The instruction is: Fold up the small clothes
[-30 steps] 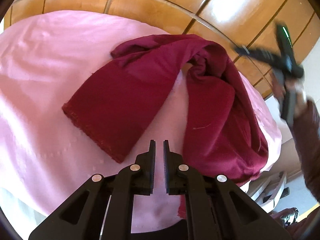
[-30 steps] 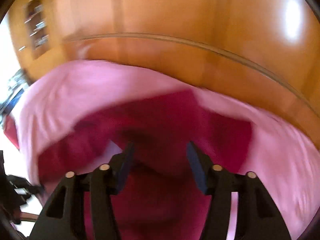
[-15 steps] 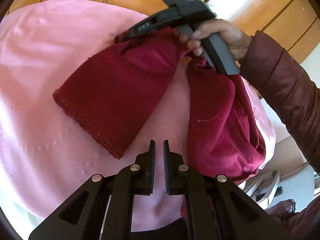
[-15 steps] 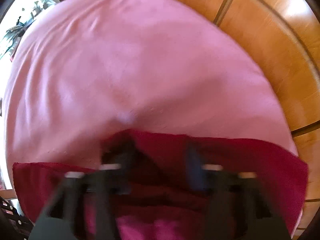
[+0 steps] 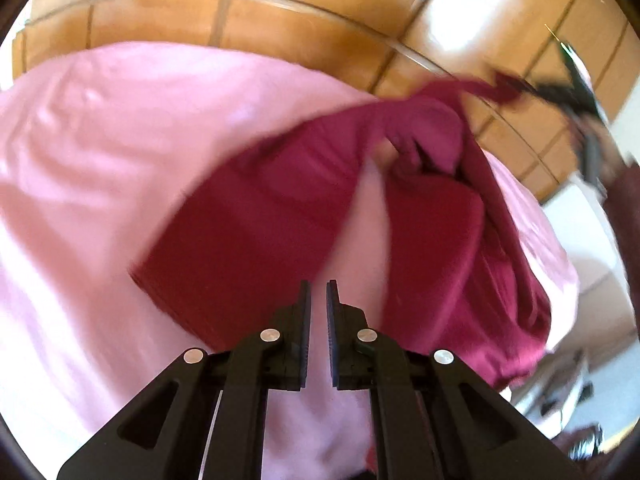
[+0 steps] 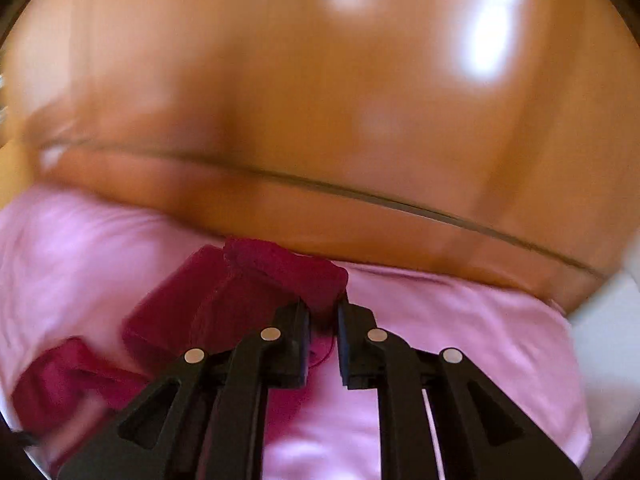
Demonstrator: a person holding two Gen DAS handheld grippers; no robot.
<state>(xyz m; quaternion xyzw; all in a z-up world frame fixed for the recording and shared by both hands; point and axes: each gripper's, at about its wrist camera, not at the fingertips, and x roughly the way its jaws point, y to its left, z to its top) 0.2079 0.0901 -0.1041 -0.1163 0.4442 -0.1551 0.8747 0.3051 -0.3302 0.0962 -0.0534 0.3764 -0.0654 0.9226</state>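
A dark red garment (image 5: 256,236) lies crumpled on a pink sheet (image 5: 88,168). My left gripper (image 5: 318,292) is shut and empty, hovering just above the garment's near edge. My right gripper (image 6: 323,308) is shut on a fold of the red garment (image 6: 280,272) and lifts it off the sheet. In the left wrist view the right gripper (image 5: 520,92) shows blurred at the upper right, pulling a corner of the garment up and to the right. Both views are motion-blurred.
The pink sheet (image 6: 440,320) covers a rounded surface that drops away on the right. Brown wooden panels (image 5: 280,12) stand behind it. White furniture (image 5: 592,248) and floor clutter show at the lower right.
My right gripper has closed on the garment's far edge and pulled it up and to the right. The garment has stretched and shifted. My left gripper has stayed shut and come closer to the cloth.
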